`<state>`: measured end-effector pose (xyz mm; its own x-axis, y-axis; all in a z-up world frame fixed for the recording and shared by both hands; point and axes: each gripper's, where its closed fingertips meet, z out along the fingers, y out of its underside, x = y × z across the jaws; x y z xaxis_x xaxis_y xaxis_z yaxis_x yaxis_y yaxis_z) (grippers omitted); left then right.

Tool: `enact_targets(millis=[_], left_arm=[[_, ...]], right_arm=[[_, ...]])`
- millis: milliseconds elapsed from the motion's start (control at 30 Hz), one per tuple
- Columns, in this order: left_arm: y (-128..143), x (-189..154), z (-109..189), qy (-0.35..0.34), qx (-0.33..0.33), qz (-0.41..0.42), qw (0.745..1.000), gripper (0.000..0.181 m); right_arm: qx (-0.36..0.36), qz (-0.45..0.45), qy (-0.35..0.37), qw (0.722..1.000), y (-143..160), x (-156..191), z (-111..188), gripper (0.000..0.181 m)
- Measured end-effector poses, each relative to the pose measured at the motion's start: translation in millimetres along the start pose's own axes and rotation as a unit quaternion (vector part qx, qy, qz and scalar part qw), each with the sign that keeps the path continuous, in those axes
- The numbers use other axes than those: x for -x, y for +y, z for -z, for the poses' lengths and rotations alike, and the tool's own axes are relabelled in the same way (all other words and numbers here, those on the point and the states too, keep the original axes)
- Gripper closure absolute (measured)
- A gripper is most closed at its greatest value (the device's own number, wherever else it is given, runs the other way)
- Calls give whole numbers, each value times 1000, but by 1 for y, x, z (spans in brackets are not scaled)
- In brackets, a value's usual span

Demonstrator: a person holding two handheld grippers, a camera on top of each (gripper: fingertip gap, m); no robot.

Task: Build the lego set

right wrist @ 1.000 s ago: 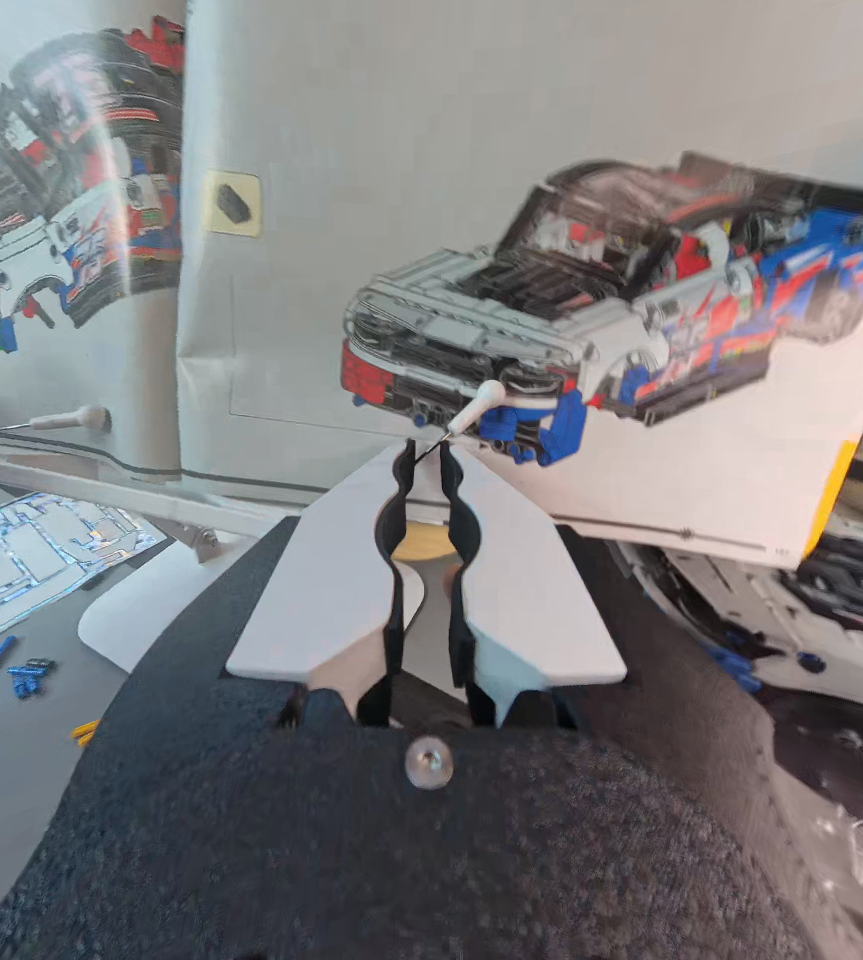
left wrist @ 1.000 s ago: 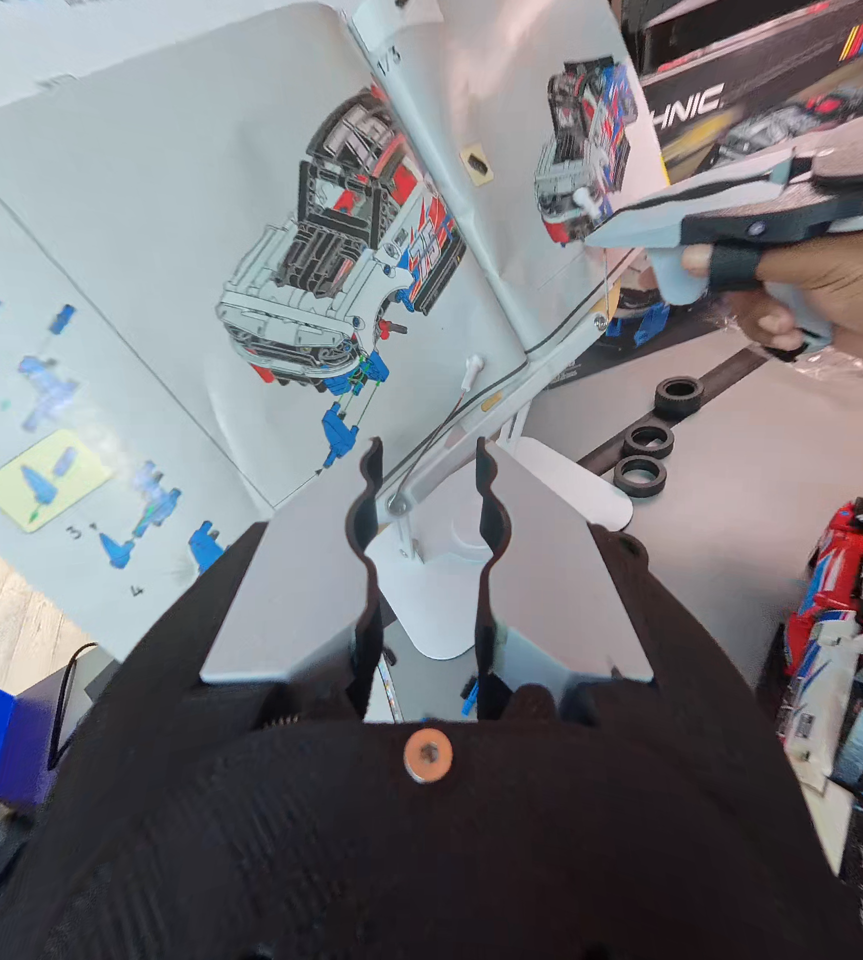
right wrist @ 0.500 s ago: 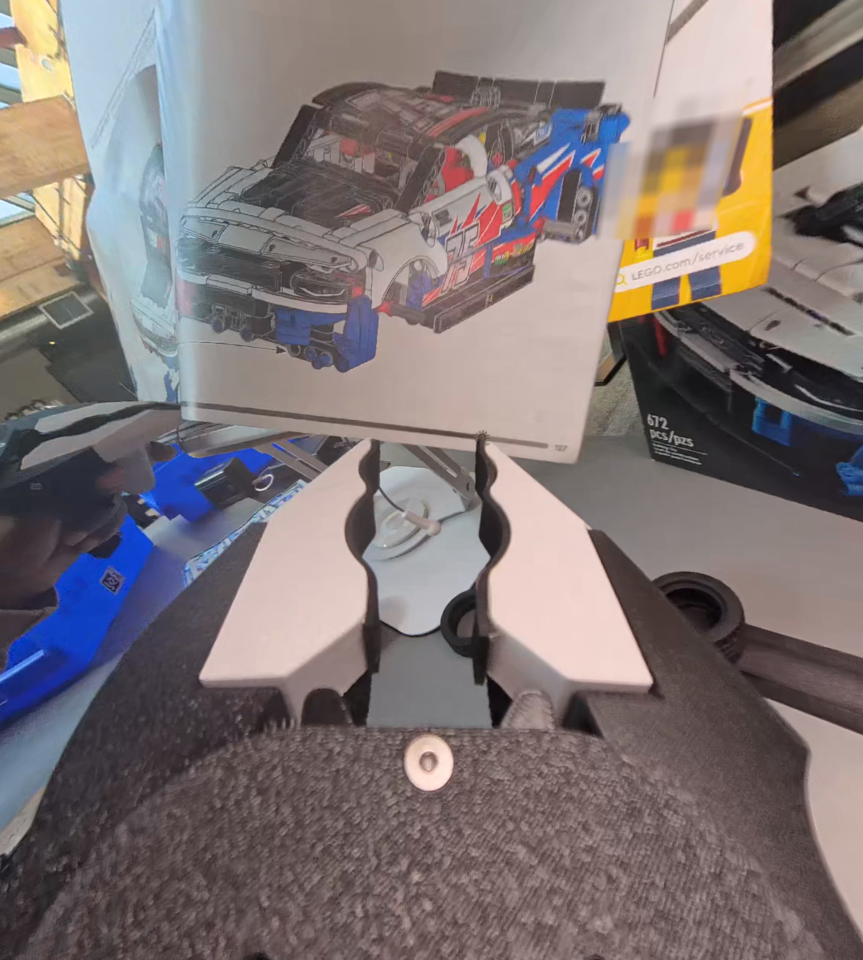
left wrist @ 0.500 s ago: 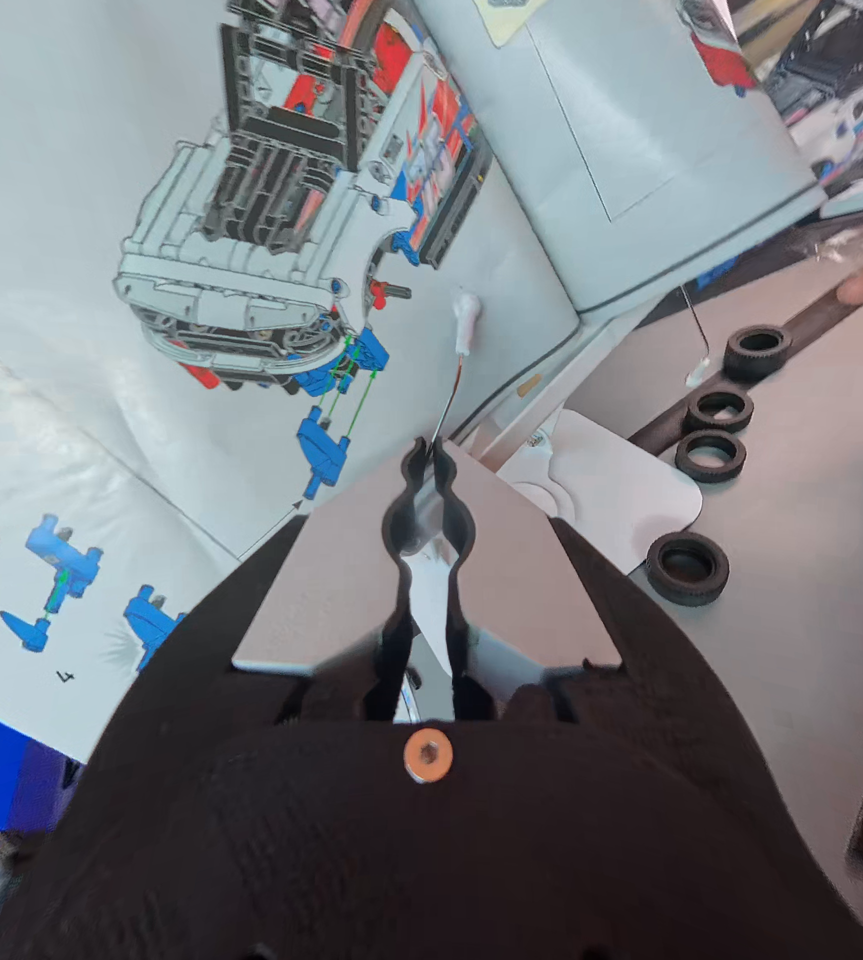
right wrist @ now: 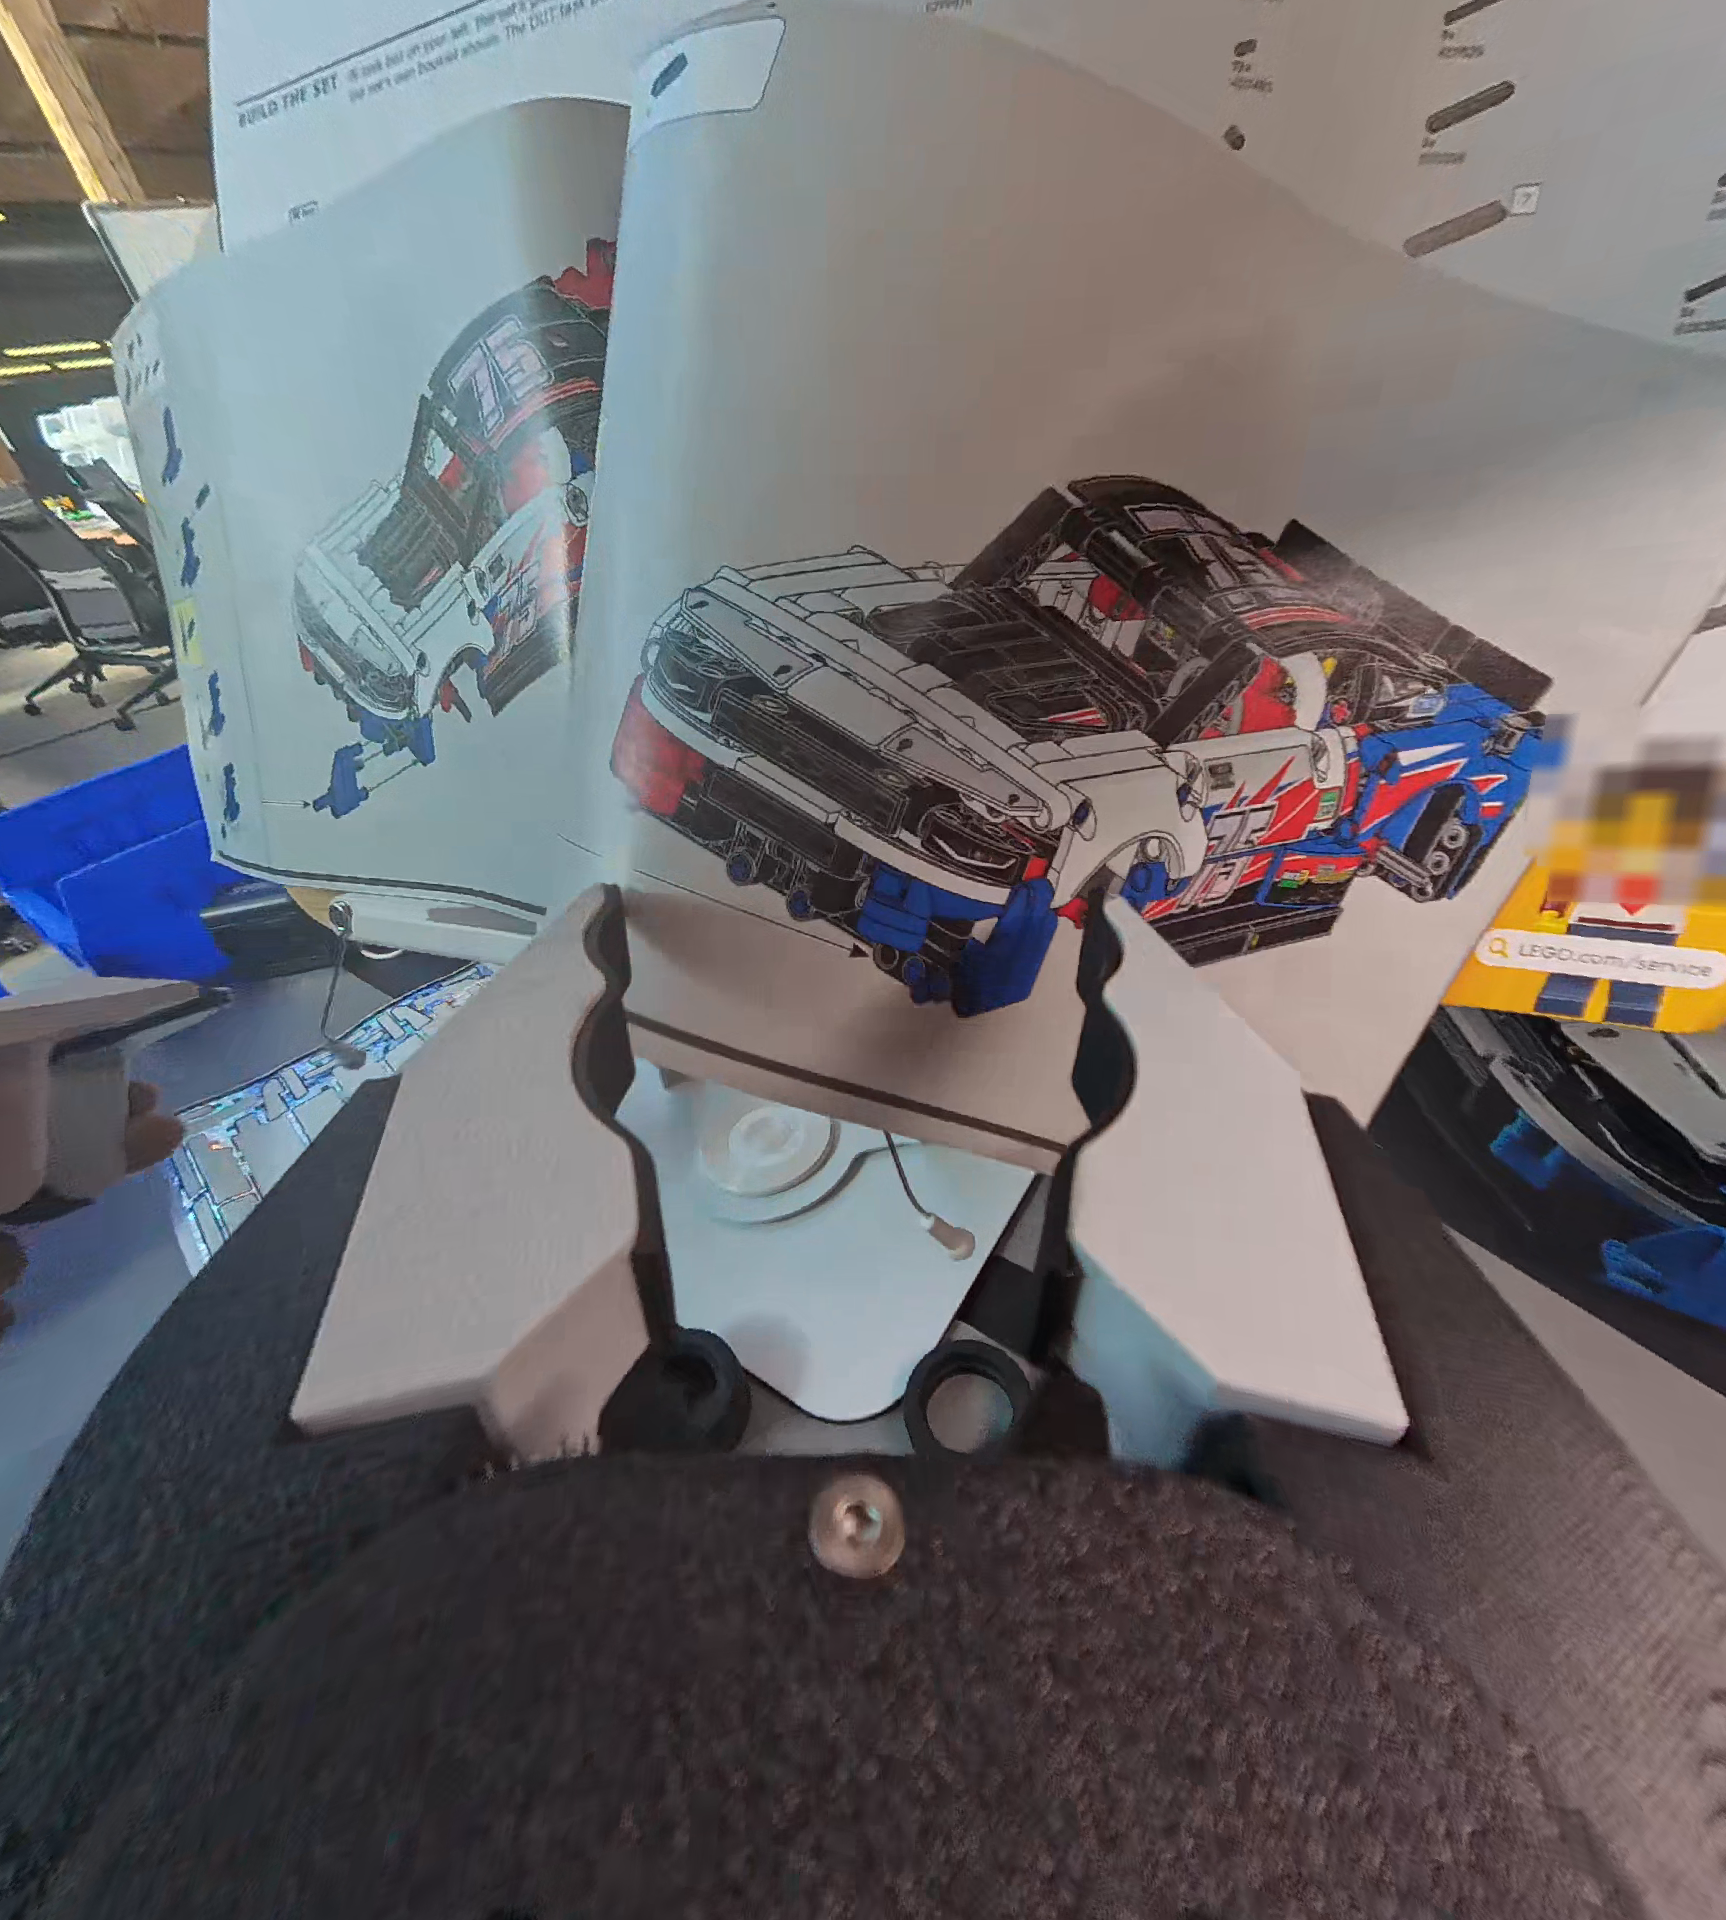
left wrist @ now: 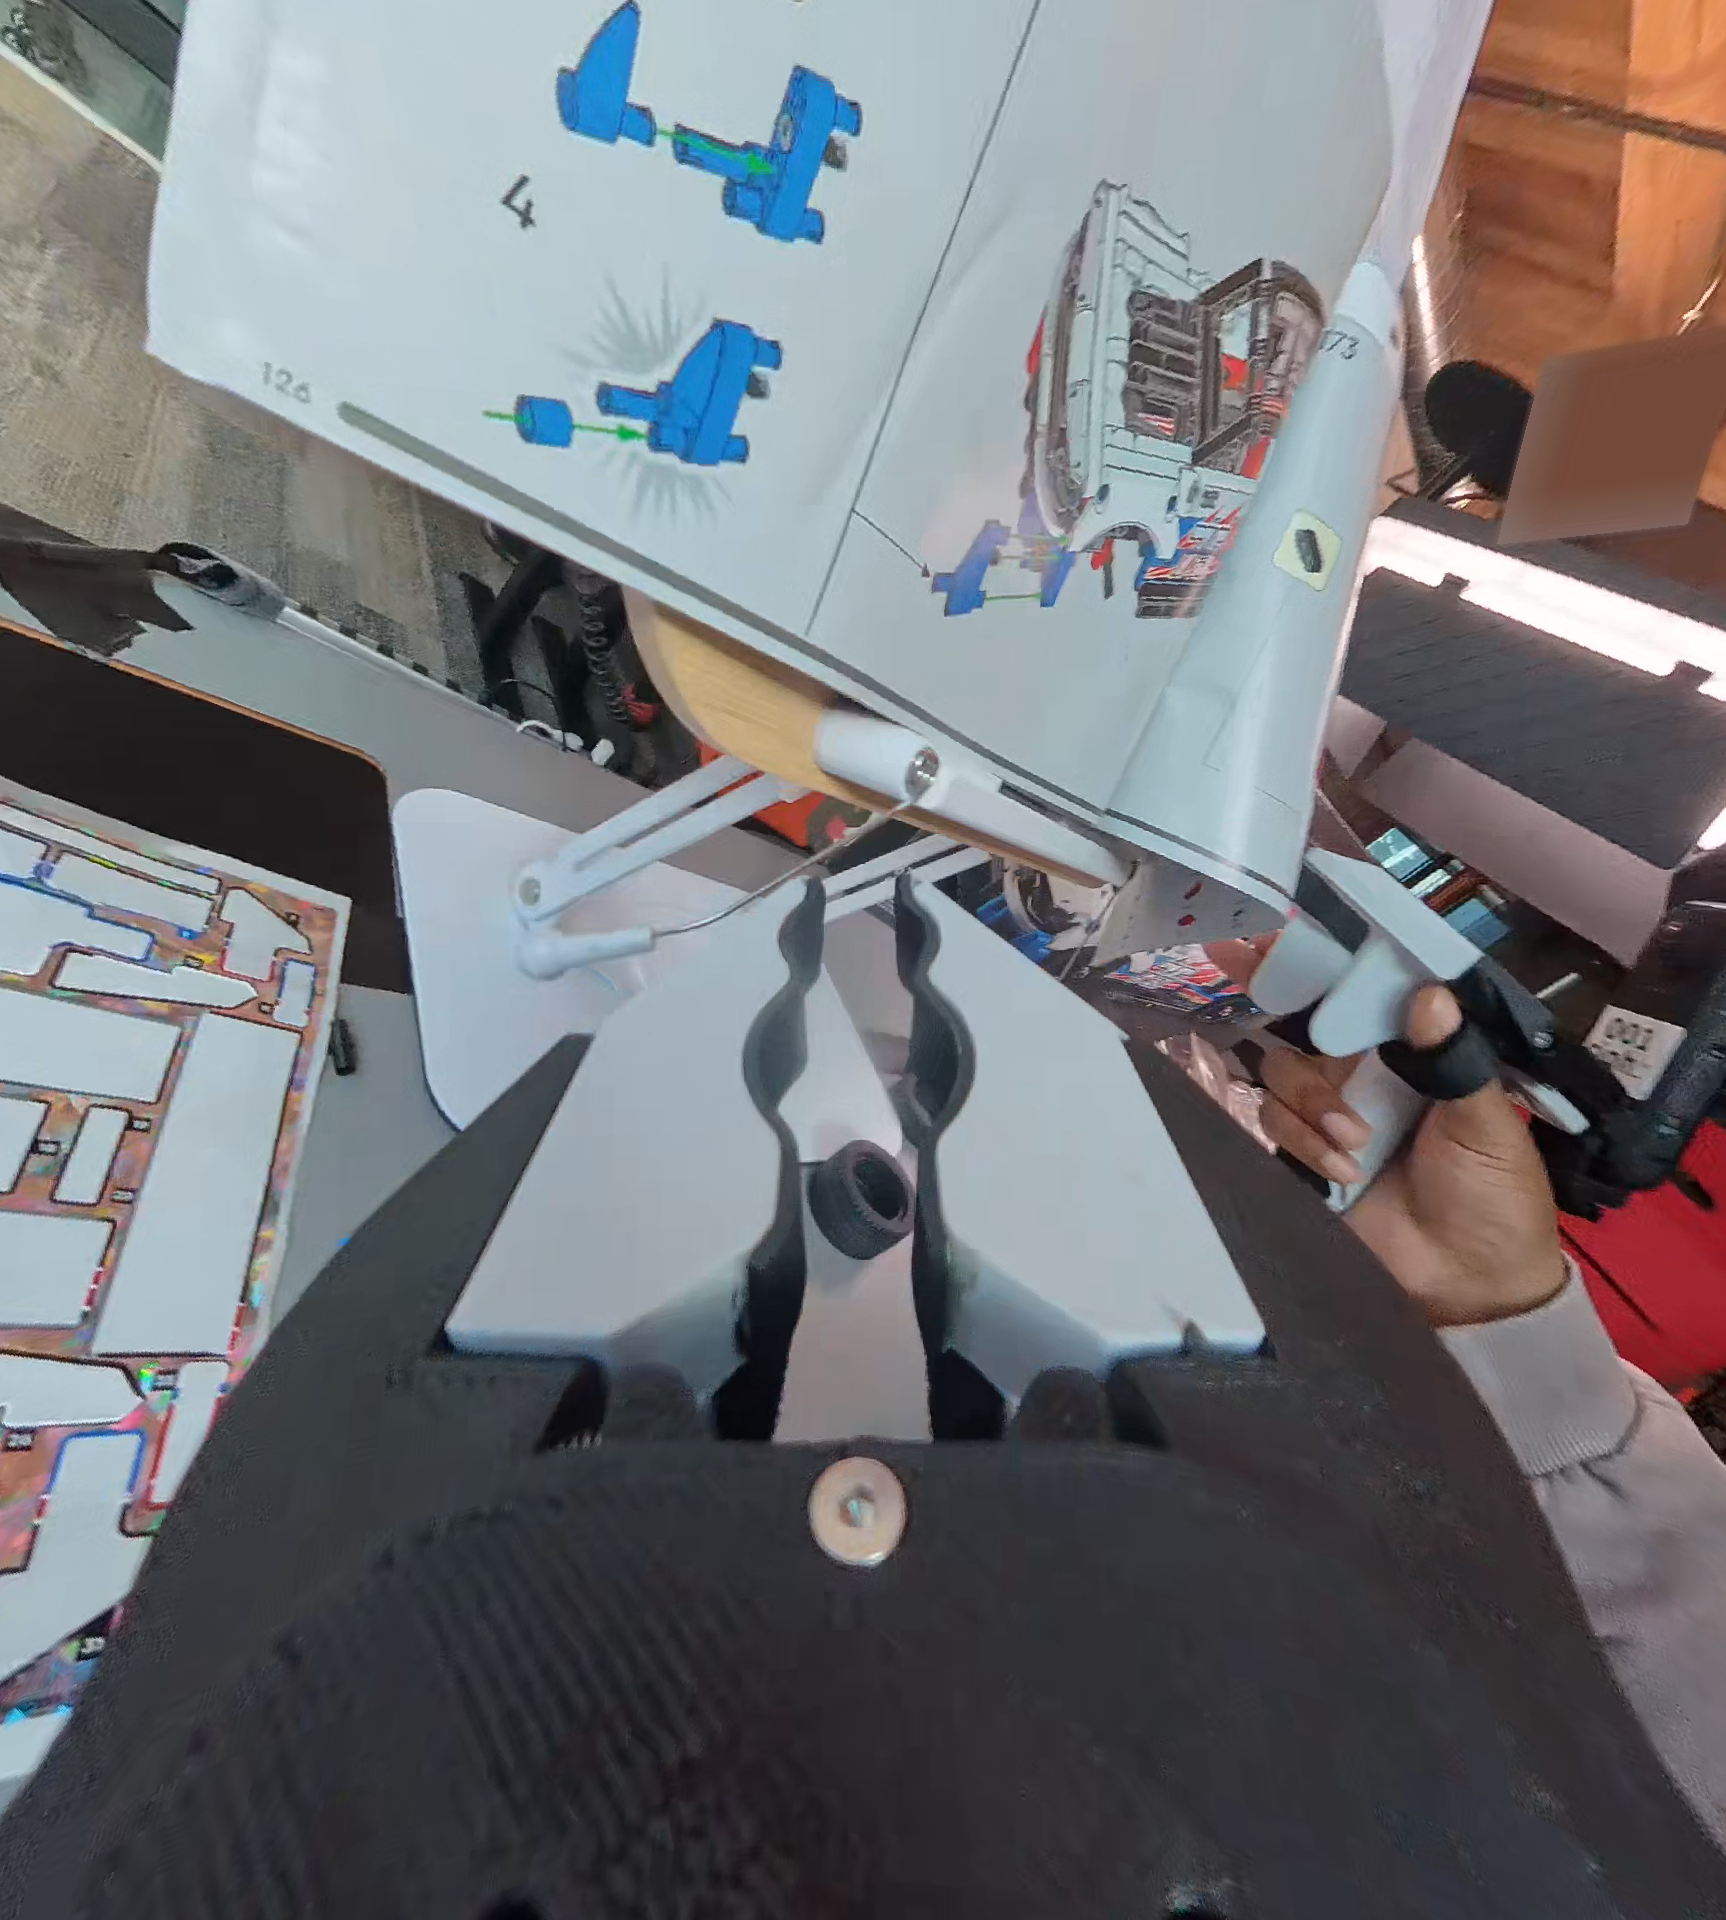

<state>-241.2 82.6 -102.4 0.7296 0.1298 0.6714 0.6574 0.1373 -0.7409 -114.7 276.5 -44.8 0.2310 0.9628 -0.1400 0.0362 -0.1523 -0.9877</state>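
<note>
right claw (right wrist: 848,940): fingers spread wide apart, nothing between them. the lower edge of a loose page (right wrist: 1098,436) of the instruction booklet hangs in the gap, curling forward; whether it touches either finger i cannot tell. below, in the gap, the white base of the book stand (right wrist: 838,1278) and two small black tyres (right wrist: 968,1397) on the table.

left claw (left wrist: 851,899): fingers a little apart, narrow gap, gripping nothing. a thin wire page holder (left wrist: 734,914) of the stand passes just beside the tips, contact not clear. one black tyre (left wrist: 864,1195) lies on the table seen through the gap. above, the open booklet (left wrist: 734,312) rests on the stand's wooden ledge (left wrist: 734,696). left of it, a sticker sheet (left wrist: 80,1195) flat on the table. the right claw shows far right, in a hand (left wrist: 1441,1174).

step in hand, as i judge it: turning the page and pinning it under the wire holders. to do it well: keep the page loose between the wide fingers, sweep it over flat without creasing, then lift a wire with the narrow claw and let it down on the paper.

the partly built car (left wrist: 1181,966) sits behind the stand, mostly hidden; build pieces untouched.
</note>
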Motion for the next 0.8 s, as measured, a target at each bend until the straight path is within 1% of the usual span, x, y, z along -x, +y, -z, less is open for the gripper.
enact_targets(millis=[33, 67, 100, 133, 167, 200, 233, 300, 367, 400, 500, 533, 600, 633, 700, 767, 800], left_arm=[[-1, -10, 4, 11, -7, -7, 1000, 168], [-1, -23, 7, 19, -9, -30, 999, 168], [-1, -38, 6, 28, -5, -63, 998, 168], [-1, -55, 5, 40, 2, -99, 994, 167], [-2, -71, 3, 53, 9, -135, 989, 166], [-3, -87, 0, 62, 15, -173, 983, 165], [-3, -100, -5, 70, 20, -212, 975, 165], [0, -121, -24, 73, 41, -284, 955, 167], [10, -133, -55, 67, 81, -336, 936, 171], [14, -135, -74, 53, 100, -363, 925, 172], [10, -125, -125, -20, 115, -450, 885, 178], [9, -120, -137, -42, 122, -474, 871, 181], [11, -111, -152, -72, 142, -506, 848, 181], [12, -111, -155, -77, 142, -509, 846, 181], [13, -109, -157, -86, 140, -514, 842, 181], [15, -109, -159, -88, 138, -519, 839, 181], [16, -108, -160, -87, 137, -520, 839, 181]], right_arm=[[8, 11, 11, 1000, 1, -1, -7, 94], [19, 25, 25, 999, 4, -4, -14, 96], [31, 41, 40, 998, 6, -9, -19, 109], [35, 55, 59, 996, 6, -17, -22, 125], [31, 69, 77, 994, 3, -25, -23, 135], [28, 83, 87, 992, 0, -31, -24, 140], [29, 91, 92, 991, -3, -36, -25, 141], [40, 96, 90, 991, -5, -45, -30, 135], [40, 95, 76, 992, -9, -47, -34, 129], [38, 93, 73, 992, -11, -48, -36, 127], [40, 87, 54, 994, -11, -49, -38, 124], [37, 84, 46, 995, -11, -49, -37, 118], [36, 75, 29, 996, -12, -50, -35, 105], [36, 72, 24, 996, -13, -51, -33, 99], [38, 73, 21, 996, -16, -55, -34, 78], [60, 71, 7, 996, -9, -51, -43, 69], [70, 71, 6, 995, -6, -48, -48, 72]])
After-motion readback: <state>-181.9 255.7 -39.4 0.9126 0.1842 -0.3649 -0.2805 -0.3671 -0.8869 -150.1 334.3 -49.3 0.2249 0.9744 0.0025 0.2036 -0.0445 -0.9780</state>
